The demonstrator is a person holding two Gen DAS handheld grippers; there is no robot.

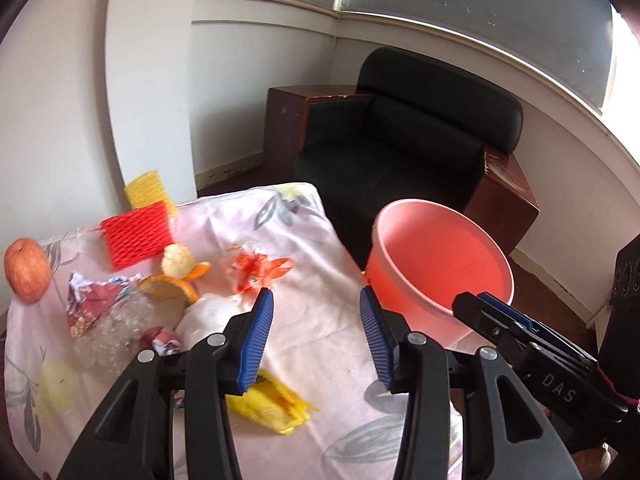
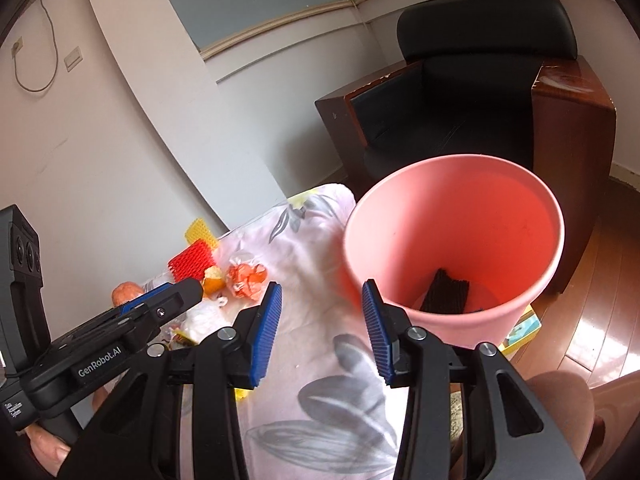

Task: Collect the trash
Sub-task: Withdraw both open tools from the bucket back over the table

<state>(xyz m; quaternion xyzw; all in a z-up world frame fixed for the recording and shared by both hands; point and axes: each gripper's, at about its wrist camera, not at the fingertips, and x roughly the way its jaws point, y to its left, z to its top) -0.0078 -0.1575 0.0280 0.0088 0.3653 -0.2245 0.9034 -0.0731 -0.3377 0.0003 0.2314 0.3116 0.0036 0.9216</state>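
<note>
"DAS" is read on the right gripper (image 1: 472, 300), "GenRobot.AI" on the left gripper (image 2: 192, 286); both are held open, empty. A dark object (image 2: 446, 292) in the pink bin (image 2: 520, 308) cannot be identified.

Floral-sheeted desk (image 1: 304, 340) carries an apple (image 1: 27, 275), red foam net (image 1: 136, 236), yellow foam net (image 1: 146, 189), orange peel (image 1: 176, 280), crumpled wrappers (image 1: 90, 304) and a yellow bag (image 1: 276, 406).

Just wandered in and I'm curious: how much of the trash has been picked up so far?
One dark item lies in the pink bin. Both the left gripper and right gripper are open and empty. Orange peel, wrappers and red foam net remain on the cloth.
</note>
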